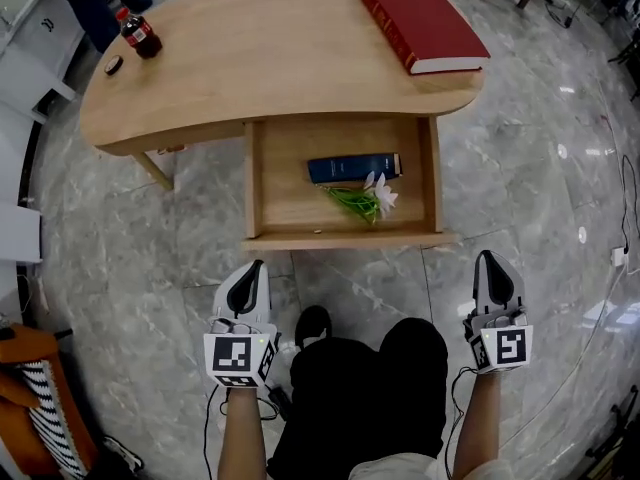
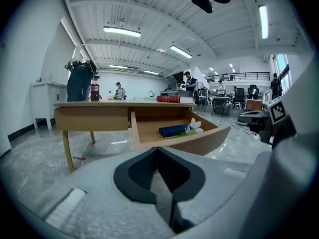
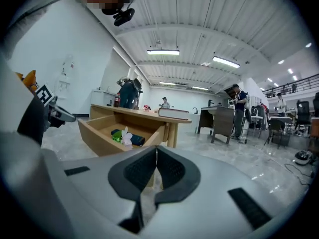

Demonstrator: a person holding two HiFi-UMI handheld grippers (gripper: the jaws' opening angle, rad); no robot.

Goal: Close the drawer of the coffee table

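Pale wood is forming the drawer [image 1: 340, 239], hanging wide open under the near edge of the tabletop [image 1: 250, 68] and carrying a blue book [image 1: 352, 168] and a white flower [image 1: 381, 196]. Rigid and probably light, it is likely wanting a flat push on its near front board. The left claw [image 1: 247, 286] and right claw [image 1: 496, 280] are sitting pinched together, empty, nearer still.

**Grey grippers, black trousers**

The left gripper [image 1: 256, 271] and right gripper [image 1: 487, 258] have pale grey shells with dark ribbed jaws; each carries a cube [image 1: 240, 358] of black-and-white square markers; a thin dark cable [image 1: 211, 418] trails below; black trousers [image 1: 360, 398], black shoe [image 1: 313, 325], perhaps a pale top [image 1: 400, 466].
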